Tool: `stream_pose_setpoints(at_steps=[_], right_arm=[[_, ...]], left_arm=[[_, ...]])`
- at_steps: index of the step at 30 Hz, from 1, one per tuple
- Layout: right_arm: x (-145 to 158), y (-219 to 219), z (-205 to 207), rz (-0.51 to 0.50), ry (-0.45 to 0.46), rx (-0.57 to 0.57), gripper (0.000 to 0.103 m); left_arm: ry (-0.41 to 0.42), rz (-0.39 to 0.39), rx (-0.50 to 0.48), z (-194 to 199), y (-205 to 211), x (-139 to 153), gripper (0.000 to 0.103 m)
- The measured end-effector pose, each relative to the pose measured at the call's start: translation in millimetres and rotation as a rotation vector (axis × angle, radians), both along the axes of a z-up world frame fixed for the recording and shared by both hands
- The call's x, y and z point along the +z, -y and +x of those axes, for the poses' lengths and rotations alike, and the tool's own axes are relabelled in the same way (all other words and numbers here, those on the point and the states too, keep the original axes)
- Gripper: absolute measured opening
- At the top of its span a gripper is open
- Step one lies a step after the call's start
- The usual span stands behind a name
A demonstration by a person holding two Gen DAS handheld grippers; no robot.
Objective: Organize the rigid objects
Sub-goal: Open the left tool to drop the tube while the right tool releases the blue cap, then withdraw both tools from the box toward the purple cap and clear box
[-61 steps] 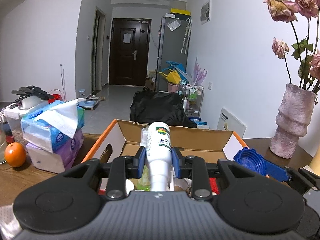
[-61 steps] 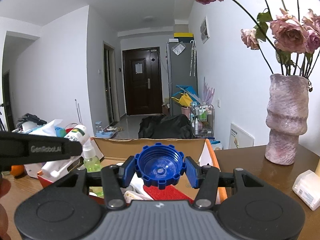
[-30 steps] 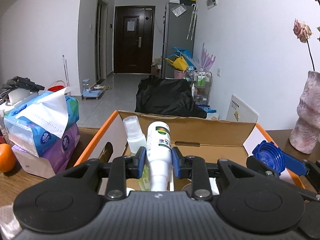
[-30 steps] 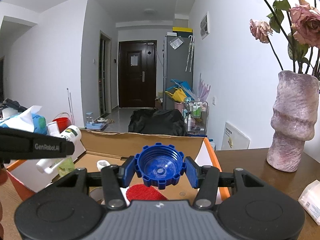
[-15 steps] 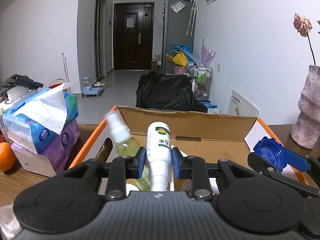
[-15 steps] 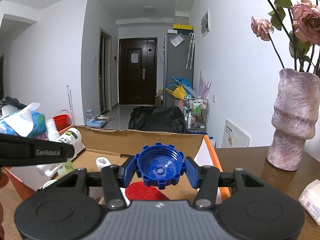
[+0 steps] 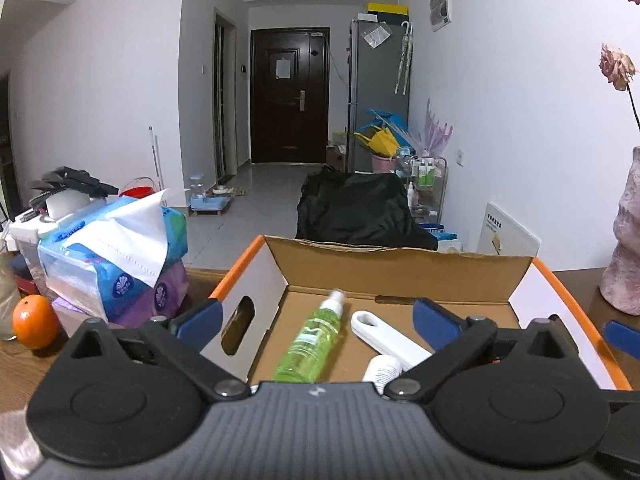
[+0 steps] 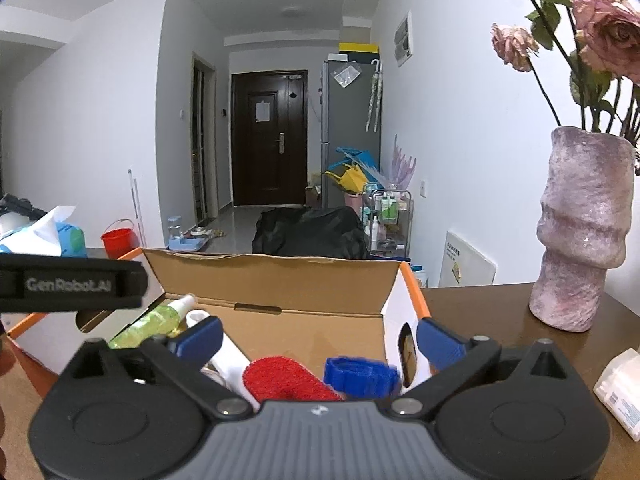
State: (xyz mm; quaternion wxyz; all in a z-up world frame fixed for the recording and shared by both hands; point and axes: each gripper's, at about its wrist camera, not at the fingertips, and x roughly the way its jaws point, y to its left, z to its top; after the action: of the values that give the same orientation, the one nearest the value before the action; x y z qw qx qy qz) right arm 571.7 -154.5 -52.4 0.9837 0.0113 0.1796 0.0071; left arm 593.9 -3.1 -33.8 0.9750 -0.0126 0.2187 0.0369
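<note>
hovering over the cardboard box (image 7: pixel 400 276) on the bench (image 8: pixel 480 308) — left gripper (image 7: pixel 316 316) and right gripper (image 8: pixel 318 338) both just opened, fingers (image 7: pixel 196 314) standing wide with nothing pressed between them. lying inside the box: green spray bottle (image 7: pixel 316 338), white bottle (image 7: pixel 382 368) beside a white flat tool (image 7: pixel 388 340), blue cap (image 8: pixel 360 376) blurred next to a red pad (image 8: pixel 284 378). standing beside the box — tissue packs (image 7: pixel 116 264) and a vase (image 8: pixel 580 232).
</note>
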Motion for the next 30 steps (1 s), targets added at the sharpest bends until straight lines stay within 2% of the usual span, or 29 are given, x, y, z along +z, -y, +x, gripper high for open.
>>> stream_pose_setpoints(at_steps=[18, 24, 30], right_arm=[[2, 4, -8, -0.002, -0.001, -0.006, 0.103], [5, 13, -16, 0.009, 0.007, 0.001, 0.103], [7, 19, -27, 0.001, 0.013, 0.014, 0.103]], left_arm=[[-0.005, -0.049, 0.015, -6, -8, 5, 0.103], [0.008, -0.015, 0.009, -17, -6, 5, 0.103], [0.013, -0.023, 0.008, -28, -14, 7, 0.103]])
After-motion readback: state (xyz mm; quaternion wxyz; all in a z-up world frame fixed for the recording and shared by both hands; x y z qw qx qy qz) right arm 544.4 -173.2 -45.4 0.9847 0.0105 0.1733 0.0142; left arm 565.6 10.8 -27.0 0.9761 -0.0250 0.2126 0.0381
